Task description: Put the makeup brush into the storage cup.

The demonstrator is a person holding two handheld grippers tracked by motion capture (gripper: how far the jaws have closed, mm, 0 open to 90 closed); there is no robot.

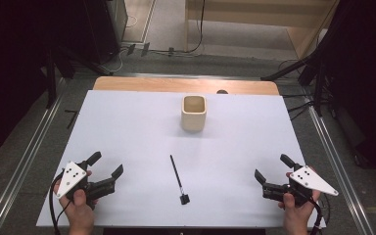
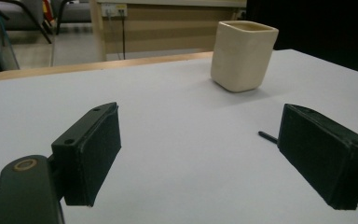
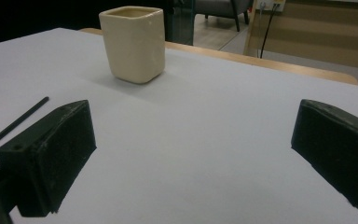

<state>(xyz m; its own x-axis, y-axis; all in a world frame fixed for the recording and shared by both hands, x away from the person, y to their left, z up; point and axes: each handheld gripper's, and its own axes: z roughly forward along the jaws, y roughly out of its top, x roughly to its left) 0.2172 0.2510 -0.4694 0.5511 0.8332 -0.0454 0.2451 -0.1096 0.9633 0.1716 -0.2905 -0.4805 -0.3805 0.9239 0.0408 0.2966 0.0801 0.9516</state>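
Observation:
A cream square-sided cup stands upright at the far middle of the white table; it also shows in the left gripper view and the right gripper view. A thin black stick with a small block end lies near the front middle; its tip shows beside the left gripper's jaw, and a length of it lies left of the right gripper's jaw. My left gripper rests open at the front left, empty. My right gripper rests open at the front right, empty.
A wooden strip edges the table's far side. Metal rails run along both sides on the floor, with cables and black stands beyond the far edge. A wooden cabinet stands at the back.

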